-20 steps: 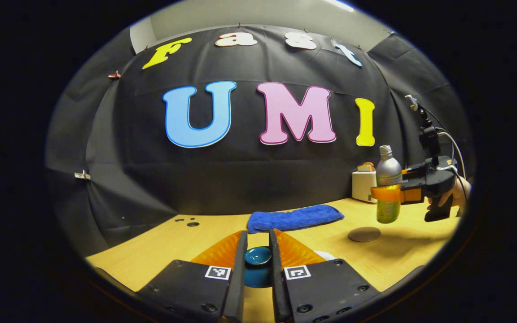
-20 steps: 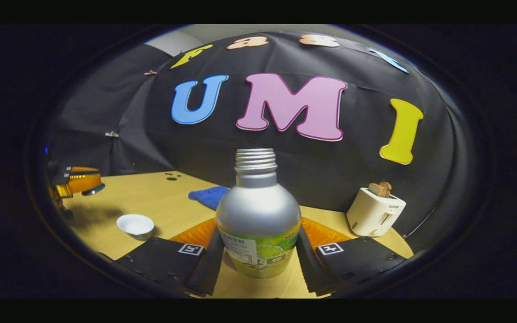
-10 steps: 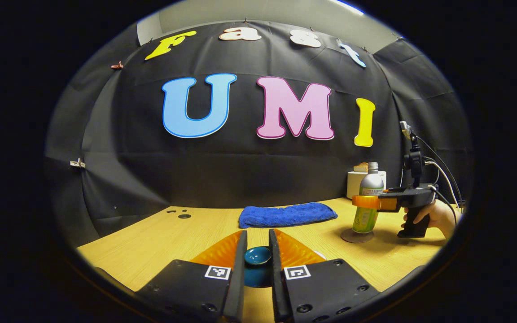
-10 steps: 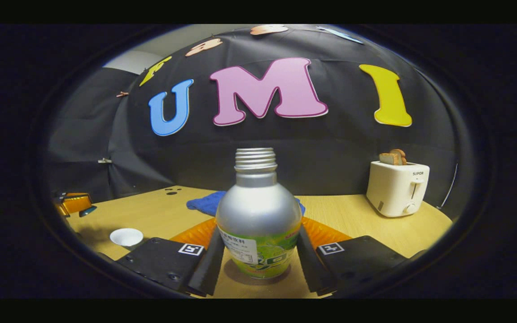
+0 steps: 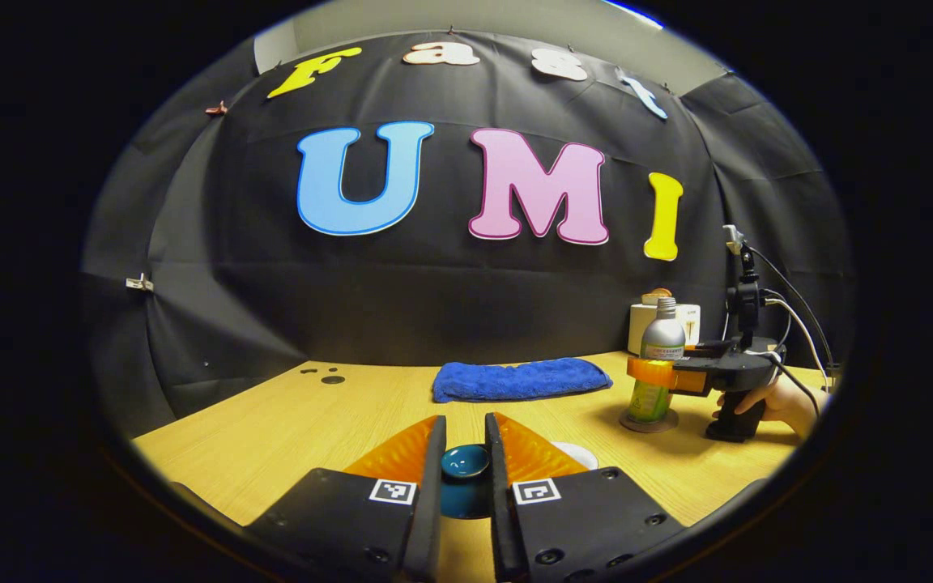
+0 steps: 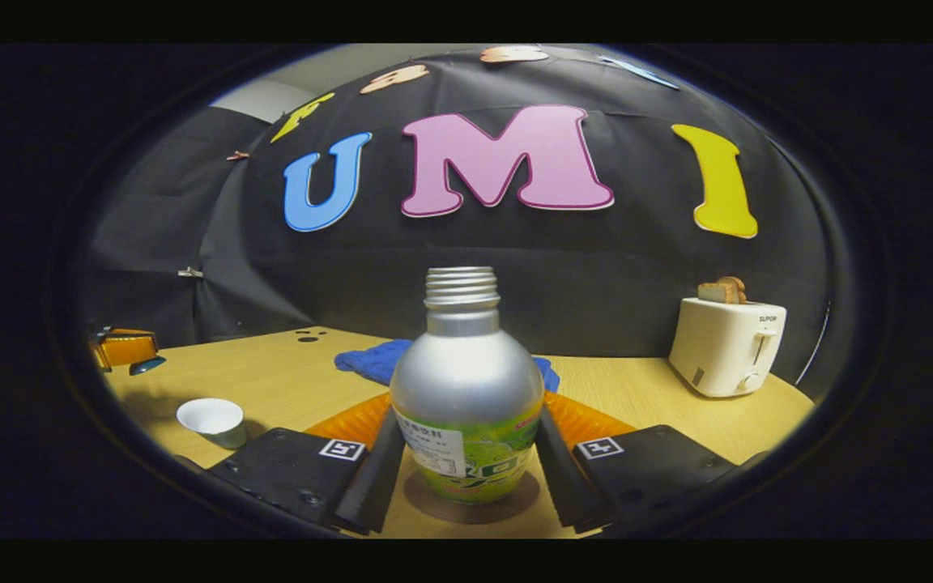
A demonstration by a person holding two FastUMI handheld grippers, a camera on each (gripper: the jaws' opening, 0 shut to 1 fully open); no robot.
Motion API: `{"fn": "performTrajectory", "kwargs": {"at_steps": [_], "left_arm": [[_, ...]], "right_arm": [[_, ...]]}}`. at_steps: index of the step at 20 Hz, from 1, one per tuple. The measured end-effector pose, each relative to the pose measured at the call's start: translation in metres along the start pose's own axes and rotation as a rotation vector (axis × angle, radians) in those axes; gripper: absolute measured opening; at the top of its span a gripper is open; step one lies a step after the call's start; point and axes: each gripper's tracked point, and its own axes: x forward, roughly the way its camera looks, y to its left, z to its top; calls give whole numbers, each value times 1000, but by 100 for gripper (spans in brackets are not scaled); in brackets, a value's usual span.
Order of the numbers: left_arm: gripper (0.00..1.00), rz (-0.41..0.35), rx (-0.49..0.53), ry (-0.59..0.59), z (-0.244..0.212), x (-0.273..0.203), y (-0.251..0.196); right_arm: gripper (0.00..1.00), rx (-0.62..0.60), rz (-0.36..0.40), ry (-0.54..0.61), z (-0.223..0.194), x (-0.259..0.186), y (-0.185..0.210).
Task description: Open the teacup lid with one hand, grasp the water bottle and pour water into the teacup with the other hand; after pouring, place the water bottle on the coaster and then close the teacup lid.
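My right gripper [image 6: 470, 414] is shut on the silver water bottle [image 6: 465, 364], which has a green label and no cap. The bottle stands upright on the round brown coaster [image 6: 507, 506]. In the left gripper view the same bottle [image 5: 662, 338] sits on the coaster [image 5: 649, 422], with the right gripper [image 5: 651, 372] around it and a hand [image 5: 776, 400] behind. My left gripper [image 5: 464, 437] is shut on the dark teal teacup lid [image 5: 466, 463], held above the table. The white teacup [image 6: 211, 419] stands open to the bottle's left; its rim [image 5: 578, 455] peeks out past my left fingers.
A blue towel [image 5: 515, 379] lies at the back of the wooden table [image 5: 288, 429]. A white toaster [image 6: 726, 344] with bread stands at the back right. The left gripper [image 6: 122, 348] shows at the far left of the right gripper view.
The right gripper has carried the bottle down from the air and set it on the coaster. The left gripper keeps holding the lid, almost still.
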Motion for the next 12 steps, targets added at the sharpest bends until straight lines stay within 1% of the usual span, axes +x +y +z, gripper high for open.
{"fn": "performTrajectory", "kwargs": {"at_steps": [4,5,6,7,8,9,10,11,12], "left_arm": [[29,7,-18,10,-6,-4,3],[29,7,-23,12,-7,-5,3],[31,7,-28,11,-8,-7,4],[29,7,-31,12,-8,-7,3],[29,9,-32,13,-9,-6,3],[27,9,-33,15,-9,-7,3],[29,10,-34,19,-11,-7,4],[29,13,-37,22,-11,-7,4],[29,15,-38,22,-12,-7,5]], "right_arm": [[81,-13,-18,-15,-2,0,-4],[77,2,-28,-13,-2,-1,-6],[77,17,-32,-16,-2,-2,-7],[81,33,-34,-12,-3,-3,-9],[82,48,-32,-2,-5,-3,-9],[82,63,-32,12,-5,-4,-9],[82,78,-28,24,-9,-4,-9],[84,94,-18,34,-9,-6,-6],[90,107,-10,41,-10,-7,-4]]}}
